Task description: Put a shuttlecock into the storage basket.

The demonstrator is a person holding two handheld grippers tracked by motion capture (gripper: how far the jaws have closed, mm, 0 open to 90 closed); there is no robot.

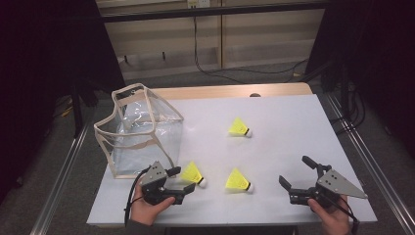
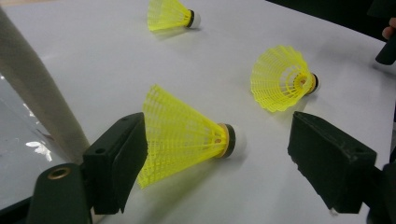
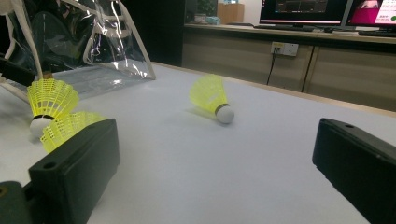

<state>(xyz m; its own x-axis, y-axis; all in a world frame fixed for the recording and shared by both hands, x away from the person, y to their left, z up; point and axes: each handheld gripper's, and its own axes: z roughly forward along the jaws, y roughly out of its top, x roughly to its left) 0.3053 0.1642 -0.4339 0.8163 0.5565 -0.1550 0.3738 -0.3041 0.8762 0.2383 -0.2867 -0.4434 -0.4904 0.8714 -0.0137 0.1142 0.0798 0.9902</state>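
Down near the front left of the white table [image 1: 274, 147], held low in the left hand: the left claw [image 1: 182, 179], jaws standing wide, clamped on nothing. Between those jaws, on its side on the table top: the nearest shuttlecock [image 2: 187, 135], yellow skirt, white cork. From the left gripper view, skirt mouth toward one jaw and right up against its pad, perhaps brushing it, hard to say for sure; cork nose toward the other jaw, with a clear gap left there. So, long axis running from jaw to jaw, not across them. Judging from that, closing here means pressing skirt rim against cork end, likely to crumple the skirt or squirt the thing out sideways; better to roll the wrist a quarter turn, or to shift along toward the cork and pinch across the narrow neck. No reach needed for that, only a turn. Over at the front right, resting in the right hand: the right claw [image 1: 296, 172], also wide open and empty, well apart from this shuttlecock and nearer to the second shuttlecock [image 1: 238, 180], with the third shuttlecock [image 1: 240, 128] farther back toward mid-table. Just behind and to the left of the left claw: the clear bag [image 1: 142, 129], mouth up, a short lift away, probably the place to drop into.
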